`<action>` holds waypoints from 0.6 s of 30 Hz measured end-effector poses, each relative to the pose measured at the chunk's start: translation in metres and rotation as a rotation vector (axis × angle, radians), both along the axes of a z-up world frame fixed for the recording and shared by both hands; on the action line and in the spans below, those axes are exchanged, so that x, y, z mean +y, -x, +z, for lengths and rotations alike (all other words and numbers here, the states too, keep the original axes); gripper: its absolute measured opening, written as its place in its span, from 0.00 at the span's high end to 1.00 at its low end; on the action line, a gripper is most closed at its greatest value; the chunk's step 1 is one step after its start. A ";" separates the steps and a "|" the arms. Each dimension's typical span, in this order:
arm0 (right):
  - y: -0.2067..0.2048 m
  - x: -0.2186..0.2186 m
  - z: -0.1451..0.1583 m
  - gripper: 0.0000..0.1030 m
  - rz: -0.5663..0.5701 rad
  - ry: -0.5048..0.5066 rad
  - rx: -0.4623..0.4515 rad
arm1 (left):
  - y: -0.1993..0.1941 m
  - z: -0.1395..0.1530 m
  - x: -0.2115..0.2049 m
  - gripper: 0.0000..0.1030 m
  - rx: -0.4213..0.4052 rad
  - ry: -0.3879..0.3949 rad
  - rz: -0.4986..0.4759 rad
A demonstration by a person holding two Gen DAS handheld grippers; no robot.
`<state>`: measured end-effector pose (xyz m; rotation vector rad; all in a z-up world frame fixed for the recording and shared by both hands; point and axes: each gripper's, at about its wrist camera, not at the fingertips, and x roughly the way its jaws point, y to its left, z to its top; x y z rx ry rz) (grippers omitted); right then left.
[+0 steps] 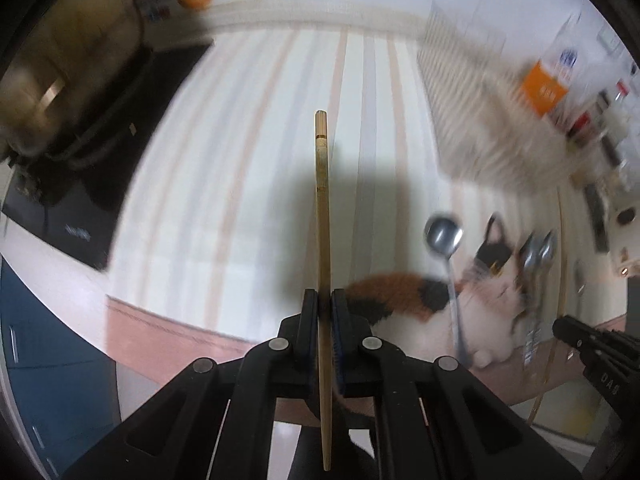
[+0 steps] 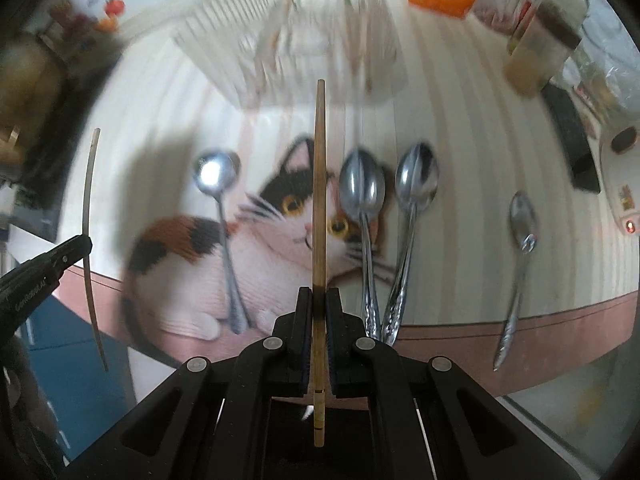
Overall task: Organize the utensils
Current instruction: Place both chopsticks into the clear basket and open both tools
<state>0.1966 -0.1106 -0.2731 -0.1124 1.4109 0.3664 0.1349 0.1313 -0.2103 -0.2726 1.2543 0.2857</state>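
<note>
Both views are fisheye cameras mounted just behind a gripper, looking forward along its fingers and steeply down at the tabletop from close above. The left wrist view faces the striped cloth [image 1: 248, 152], with the cat picture [image 1: 420, 300] low at its right edge. The right wrist view sits straight over that cat picture [image 2: 240, 232], the white rack [image 2: 288, 48] at its far side. Both share the cat picture and the round-bowled spoon [image 1: 444, 236] [image 2: 216, 176]; each catches the other gripper at its edge.
</note>
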 end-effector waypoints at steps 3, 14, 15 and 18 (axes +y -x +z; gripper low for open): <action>-0.001 -0.004 0.030 0.94 0.010 -0.053 -0.039 | -0.008 0.034 0.002 0.96 -0.068 -0.010 -0.009; -0.066 -0.008 0.136 0.94 0.003 -0.240 -0.199 | -0.093 0.130 -0.030 0.96 -0.251 0.051 -0.118; -0.079 -0.009 0.141 0.94 -0.006 -0.250 -0.207 | -0.102 0.133 -0.033 0.96 -0.255 0.058 -0.125; -0.117 -0.010 0.149 0.94 -0.025 -0.273 -0.210 | -0.144 0.132 -0.040 0.96 -0.244 0.096 -0.147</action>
